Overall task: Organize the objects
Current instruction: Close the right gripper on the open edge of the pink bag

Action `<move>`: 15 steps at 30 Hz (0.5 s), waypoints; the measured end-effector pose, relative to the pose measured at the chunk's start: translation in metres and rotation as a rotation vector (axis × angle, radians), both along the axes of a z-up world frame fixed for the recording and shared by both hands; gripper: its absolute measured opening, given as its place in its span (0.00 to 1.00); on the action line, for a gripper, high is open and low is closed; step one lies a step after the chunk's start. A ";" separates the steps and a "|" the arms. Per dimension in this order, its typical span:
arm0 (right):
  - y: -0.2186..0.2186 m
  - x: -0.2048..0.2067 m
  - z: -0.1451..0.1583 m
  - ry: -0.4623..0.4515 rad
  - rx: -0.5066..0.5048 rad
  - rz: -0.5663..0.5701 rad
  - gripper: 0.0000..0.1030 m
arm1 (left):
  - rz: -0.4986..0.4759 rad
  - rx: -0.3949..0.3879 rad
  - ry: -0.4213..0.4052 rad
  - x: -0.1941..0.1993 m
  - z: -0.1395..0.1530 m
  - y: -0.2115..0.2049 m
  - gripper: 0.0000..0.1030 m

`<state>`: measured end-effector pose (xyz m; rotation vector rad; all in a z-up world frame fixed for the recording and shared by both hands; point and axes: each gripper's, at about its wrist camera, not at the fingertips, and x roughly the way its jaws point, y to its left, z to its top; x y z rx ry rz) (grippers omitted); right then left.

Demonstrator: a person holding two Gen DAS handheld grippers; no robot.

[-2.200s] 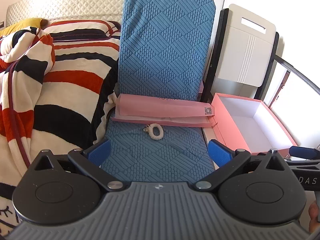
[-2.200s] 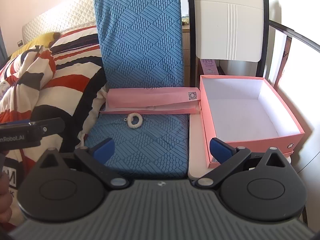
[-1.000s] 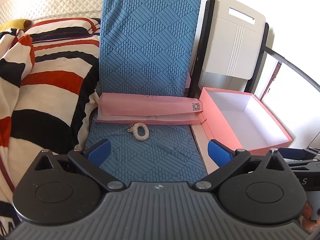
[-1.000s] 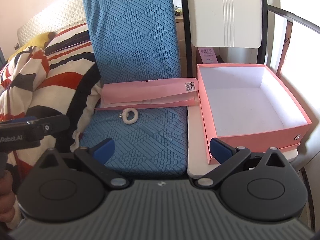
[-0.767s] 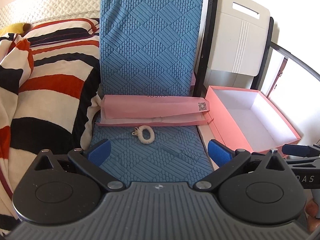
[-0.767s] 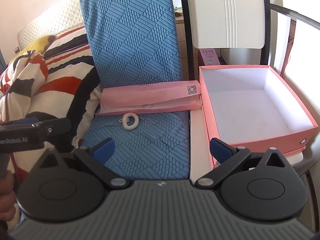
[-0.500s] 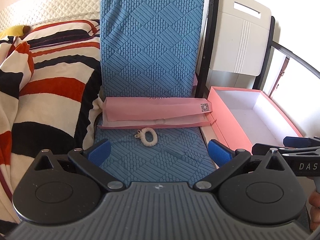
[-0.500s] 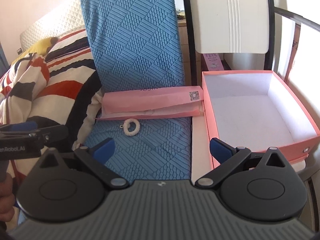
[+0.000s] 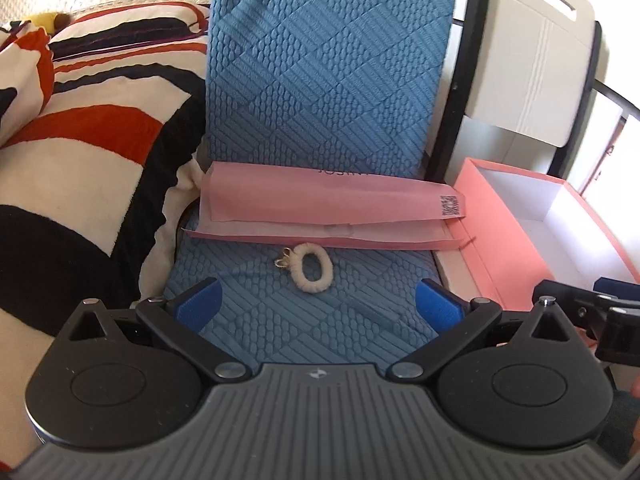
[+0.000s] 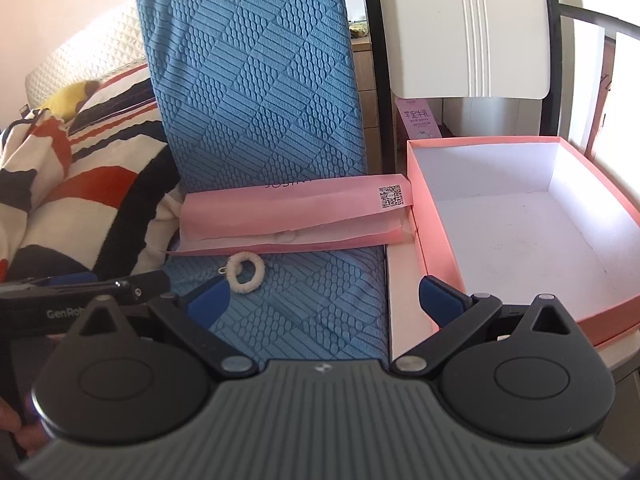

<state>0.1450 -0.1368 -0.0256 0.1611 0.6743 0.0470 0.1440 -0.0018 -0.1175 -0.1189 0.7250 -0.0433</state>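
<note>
Grippers were both spread wide and empty: left gripper lined up dead ahead on the hair tie to straddle it, while right gripper waited near the pink box at its front-right, probably the drop spot.

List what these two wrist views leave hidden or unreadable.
- Pink paper bag: its printed name is half tucked against the blue chair cover in both views; its contents are covered.
- QR code: too small to read.
- Small charm on the white hair tie: too small to identify, left view.
- Pink box: near wall hidden behind the right hand-held gripper.
- Left hand-held gripper: open, empty.
</note>
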 end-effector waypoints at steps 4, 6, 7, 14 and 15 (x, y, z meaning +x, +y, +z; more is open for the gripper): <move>-0.002 0.017 -0.014 0.001 0.015 -0.012 1.00 | 0.016 0.004 -0.004 0.018 -0.015 0.007 1.00; -0.001 0.026 -0.020 -0.005 0.014 -0.014 1.00 | 0.042 -0.002 0.017 0.028 -0.023 0.012 1.00; 0.000 0.030 -0.021 -0.010 0.013 -0.011 1.00 | 0.052 -0.001 0.027 0.033 -0.027 0.013 1.00; 0.006 0.058 -0.030 -0.051 -0.038 -0.016 1.00 | 0.067 -0.037 0.077 0.063 -0.050 0.023 1.00; 0.005 0.062 -0.034 -0.045 -0.037 -0.021 1.00 | 0.080 -0.062 0.097 0.067 -0.053 0.026 1.00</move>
